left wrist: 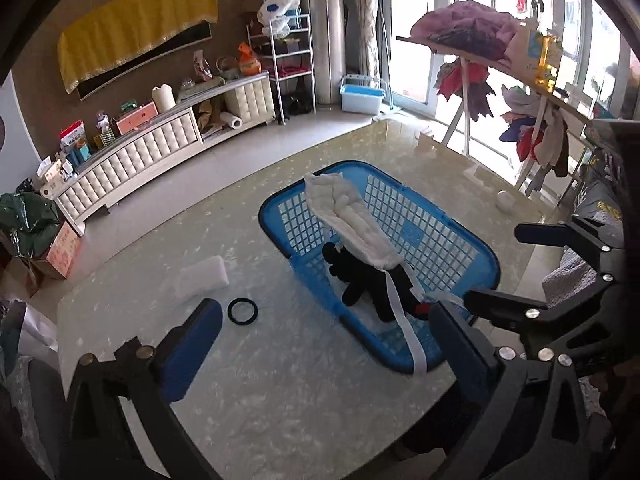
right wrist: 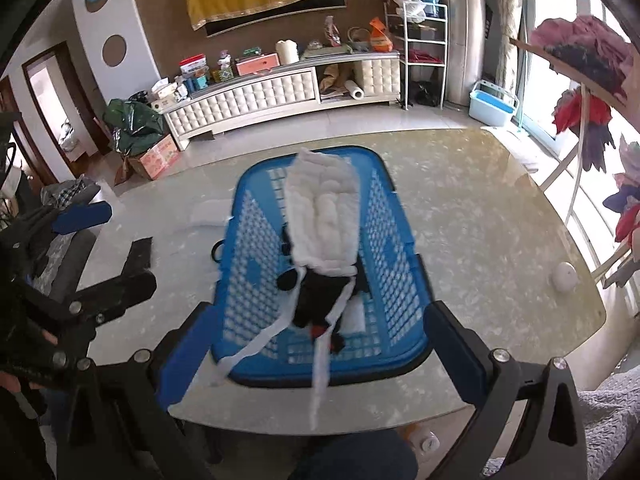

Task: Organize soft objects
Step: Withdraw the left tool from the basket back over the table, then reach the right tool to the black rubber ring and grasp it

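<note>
Tongs, both pairs, spread wide and empty above marble-patterned bench [left wrist: 280, 400]. Left tongs [left wrist: 320, 344] and right tongs [right wrist: 316, 356] angled down toward blue basket [right wrist: 404, 280], just ahead of right pair, ahead and right of left. Inside basket: white quilted pad [right wrist: 320, 216] draped over far rim, atop black soft toy [left wrist: 360, 284], straps [right wrist: 320, 376] trailing over near rim. Ahead-left of left tongs: black ring [left wrist: 242, 311], white folded cloth [left wrist: 202, 278].
</note>
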The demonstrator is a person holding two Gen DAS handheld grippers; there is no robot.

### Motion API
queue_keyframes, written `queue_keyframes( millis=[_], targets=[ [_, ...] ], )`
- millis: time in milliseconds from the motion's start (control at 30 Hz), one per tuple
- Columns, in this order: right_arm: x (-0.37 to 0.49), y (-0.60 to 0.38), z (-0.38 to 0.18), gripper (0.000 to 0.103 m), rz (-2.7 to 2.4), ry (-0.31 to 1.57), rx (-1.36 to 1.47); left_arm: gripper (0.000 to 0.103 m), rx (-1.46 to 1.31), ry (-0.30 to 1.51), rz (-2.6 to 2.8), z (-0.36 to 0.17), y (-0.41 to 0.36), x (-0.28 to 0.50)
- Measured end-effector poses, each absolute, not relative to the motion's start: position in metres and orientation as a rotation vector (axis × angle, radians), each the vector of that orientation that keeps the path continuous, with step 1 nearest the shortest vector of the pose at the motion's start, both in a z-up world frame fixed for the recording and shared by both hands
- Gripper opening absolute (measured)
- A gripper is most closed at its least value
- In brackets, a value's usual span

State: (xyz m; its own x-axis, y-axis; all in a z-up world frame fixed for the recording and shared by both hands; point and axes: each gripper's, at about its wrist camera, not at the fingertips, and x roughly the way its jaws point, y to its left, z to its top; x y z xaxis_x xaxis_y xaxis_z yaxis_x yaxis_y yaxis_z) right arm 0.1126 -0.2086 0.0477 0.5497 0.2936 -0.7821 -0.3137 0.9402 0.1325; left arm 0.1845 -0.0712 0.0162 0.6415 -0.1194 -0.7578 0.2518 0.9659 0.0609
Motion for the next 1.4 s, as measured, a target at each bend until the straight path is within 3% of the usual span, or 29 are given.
queue_keyframes(
  millis=[700,1400],
  targets=[
    [0.086,-0.121,0.041,0.103,0.463,0.901,-0.109,0.103,0.019,0.828,-0.088,0.011,0.034,0.105],
    [0.114,-0.028,0.007,0.103,0.573,0.975,-0.199,0.103,-0.095,0.905,0.048,-0.026,0.137,0.111]
  ],
)
